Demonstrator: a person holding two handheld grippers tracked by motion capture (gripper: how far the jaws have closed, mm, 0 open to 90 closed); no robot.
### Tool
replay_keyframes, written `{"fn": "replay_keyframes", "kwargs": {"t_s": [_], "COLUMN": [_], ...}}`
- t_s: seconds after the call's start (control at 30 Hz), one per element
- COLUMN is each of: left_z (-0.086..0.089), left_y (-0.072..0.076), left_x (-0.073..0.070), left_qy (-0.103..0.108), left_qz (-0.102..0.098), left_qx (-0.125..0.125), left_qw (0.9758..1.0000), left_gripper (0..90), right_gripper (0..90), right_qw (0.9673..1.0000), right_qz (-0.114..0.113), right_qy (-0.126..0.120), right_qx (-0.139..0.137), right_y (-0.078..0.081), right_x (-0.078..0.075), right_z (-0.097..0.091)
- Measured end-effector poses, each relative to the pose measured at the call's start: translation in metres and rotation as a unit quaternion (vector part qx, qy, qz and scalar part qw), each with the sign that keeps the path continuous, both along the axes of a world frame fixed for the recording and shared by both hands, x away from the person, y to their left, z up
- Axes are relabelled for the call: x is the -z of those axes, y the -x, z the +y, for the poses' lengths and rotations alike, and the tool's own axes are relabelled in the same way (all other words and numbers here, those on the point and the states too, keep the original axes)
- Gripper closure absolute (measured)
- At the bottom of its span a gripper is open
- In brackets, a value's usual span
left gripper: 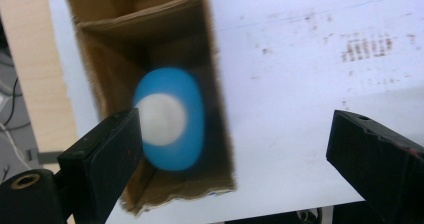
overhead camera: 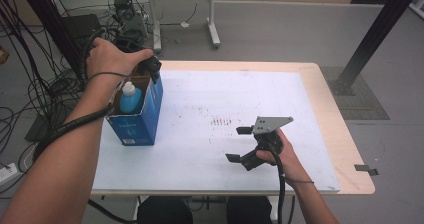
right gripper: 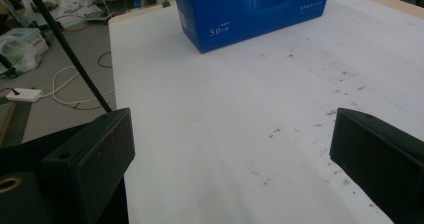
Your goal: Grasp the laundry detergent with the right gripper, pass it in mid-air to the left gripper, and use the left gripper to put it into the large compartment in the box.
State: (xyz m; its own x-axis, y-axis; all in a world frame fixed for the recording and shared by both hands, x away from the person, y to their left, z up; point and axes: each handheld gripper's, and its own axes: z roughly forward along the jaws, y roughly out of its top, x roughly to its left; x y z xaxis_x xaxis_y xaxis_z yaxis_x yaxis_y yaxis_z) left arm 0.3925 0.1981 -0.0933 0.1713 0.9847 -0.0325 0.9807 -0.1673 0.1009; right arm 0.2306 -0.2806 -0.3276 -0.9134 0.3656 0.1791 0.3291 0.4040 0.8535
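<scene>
The bottle [overhead camera: 130,98] stood upright inside the open blue box [overhead camera: 140,115] at the left of the table [overhead camera: 320,84], its white cap [left gripper: 161,119] just above the box's rim in the high view. The left gripper [left gripper: 235,149] hung over the box mouth with its jaws spread wide and nothing between them; the bottle sat free below, nearer the one jaw. The right gripper [overhead camera: 240,144] rested well apart on the white mat [overhead camera: 210,89], jaws also wide and empty, pointing toward the box.

The placing looked done, so the risks lay in the retreat. The near jaw stood close over the cap, and a sideways pull before clearing it could clip the cap and tip the bottle against the cardboard divider [left gripper: 145,16]. The box was light and unheld; a jaw or the trailing cable catching its ragged rim could drag it toward the table edge just beside it. The right gripper was too far off to steady anything.
</scene>
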Motion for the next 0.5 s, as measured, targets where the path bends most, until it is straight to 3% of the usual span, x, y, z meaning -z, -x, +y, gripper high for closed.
{"fn": "replay_keyframes", "kwargs": {"t_s": [0.2,0.5], "left_z": [-0.023,-0.063], "left_y": [0.006,0.019], "left_x": [-0.003,0.002], "left_qy": [0.007,0.018], "left_qz": [-0.007,-0.013], "left_qx": [0.041,0.100], "left_qw": [0.9991,0.9948], "left_gripper": [8.2,7.9], "right_gripper": [4.3,4.6], "right_qw": [0.9998,0.9964], "right_qz": [0.011,0.038], "right_qy": [0.015,0.049], "right_qx": [0.010,0.058], "right_y": [-0.003,-0.002], "right_x": [-0.006,-0.015], "right_z": [-0.001,-0.009]}}
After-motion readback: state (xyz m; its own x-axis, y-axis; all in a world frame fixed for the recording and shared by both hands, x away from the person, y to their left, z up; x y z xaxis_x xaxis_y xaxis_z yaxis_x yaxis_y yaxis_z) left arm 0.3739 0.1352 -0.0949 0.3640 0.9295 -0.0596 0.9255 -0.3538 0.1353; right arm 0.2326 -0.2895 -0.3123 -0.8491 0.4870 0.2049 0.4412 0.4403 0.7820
